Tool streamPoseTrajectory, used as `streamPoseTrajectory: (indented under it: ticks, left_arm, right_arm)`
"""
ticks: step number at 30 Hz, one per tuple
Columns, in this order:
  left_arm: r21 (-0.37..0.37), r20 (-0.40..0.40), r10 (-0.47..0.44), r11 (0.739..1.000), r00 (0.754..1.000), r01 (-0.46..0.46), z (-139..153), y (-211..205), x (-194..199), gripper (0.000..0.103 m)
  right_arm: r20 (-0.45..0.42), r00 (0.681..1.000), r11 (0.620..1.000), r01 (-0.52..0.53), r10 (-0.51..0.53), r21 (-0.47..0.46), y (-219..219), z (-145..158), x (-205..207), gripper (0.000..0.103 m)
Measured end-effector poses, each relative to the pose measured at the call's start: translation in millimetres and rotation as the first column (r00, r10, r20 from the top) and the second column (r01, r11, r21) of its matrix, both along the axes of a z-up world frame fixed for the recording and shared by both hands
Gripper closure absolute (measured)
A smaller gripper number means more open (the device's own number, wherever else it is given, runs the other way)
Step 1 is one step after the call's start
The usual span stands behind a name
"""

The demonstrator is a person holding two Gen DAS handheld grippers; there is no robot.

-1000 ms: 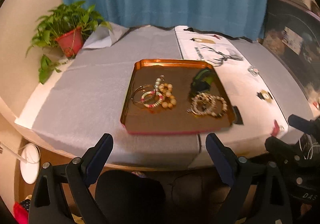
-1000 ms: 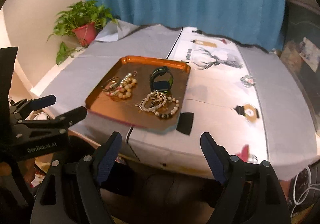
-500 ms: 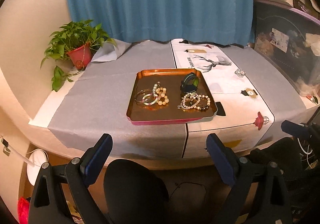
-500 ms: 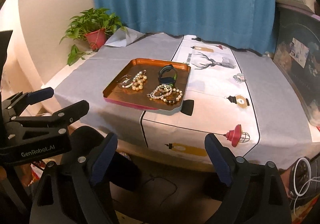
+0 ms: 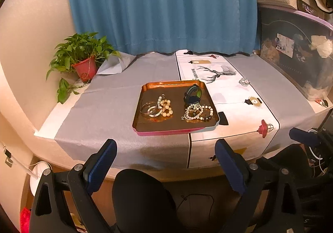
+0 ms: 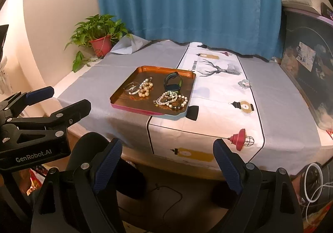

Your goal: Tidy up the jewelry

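A copper-coloured tray [image 5: 145,127] [image 6: 127,106] sits on the table. It holds a pile of bangles and cream beads [image 5: 158,106] [image 6: 139,88], a pile of bead bracelets [image 5: 196,112] [image 6: 171,100] and a dark watch with a green band [image 5: 192,94] [image 6: 172,83]. A small clear trinket [image 5: 244,81] [image 6: 244,83] lies on the white runner, right of the tray. My left gripper [image 5: 165,157] and right gripper [image 6: 166,157] are both open and empty, held back off the table's front edge. The left gripper also shows in the right wrist view [image 6: 60,98].
A potted plant [image 5: 83,60] [image 6: 100,35] stands at the table's back left. A blue curtain [image 5: 162,8] hangs behind. A clear storage bin [image 5: 297,54] stands at the right. A black chair back [image 5: 143,197] is below the front edge.
Both grippers have pulled back and up from the table, so the tray looks smaller and farther. Both stay open. The jewelry has not moved.
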State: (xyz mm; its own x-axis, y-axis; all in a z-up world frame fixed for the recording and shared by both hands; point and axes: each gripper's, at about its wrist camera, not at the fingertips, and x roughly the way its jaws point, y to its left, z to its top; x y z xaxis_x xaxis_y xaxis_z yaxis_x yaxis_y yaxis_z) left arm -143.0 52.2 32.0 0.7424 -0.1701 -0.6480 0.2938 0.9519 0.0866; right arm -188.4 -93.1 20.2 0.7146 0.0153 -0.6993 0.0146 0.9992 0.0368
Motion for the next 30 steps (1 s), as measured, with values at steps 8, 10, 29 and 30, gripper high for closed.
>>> streamPoseTrajectory:
  ticks: [8, 10, 29, 30]
  left_arm:
    - [0.002, -0.002, -0.001, 1.000, 1.000, 0.001, -1.8, -0.6, -0.4, 0.009]
    - [0.003, -0.007, -0.002, 1.000, 1.000, 0.002, -1.6, -1.4, -0.4, 0.009]
    - [0.033, -0.104, -0.038, 0.999, 0.994, 0.042, -25.2, -42.8, 50.7, 0.009]
    - [0.038, -0.105, -0.041, 0.998, 0.994, 0.045, -25.9, -47.9, 54.1, 0.009]
  right_arm:
    - [-0.002, 1.000, 1.000, 0.004, -0.004, 0.002, 0.3, -0.2, -1.3, 0.014]
    - [-0.002, 1.000, 1.000, 0.005, -0.005, 0.003, -0.8, 1.0, -2.1, 0.014]
    - [-0.061, 0.987, 0.987, 0.151, -0.148, 0.046, -74.2, -26.4, 33.8, 0.014]
    - [-0.062, 0.984, 0.984, 0.172, -0.170, 0.043, -85.8, -27.8, 38.3, 0.014]
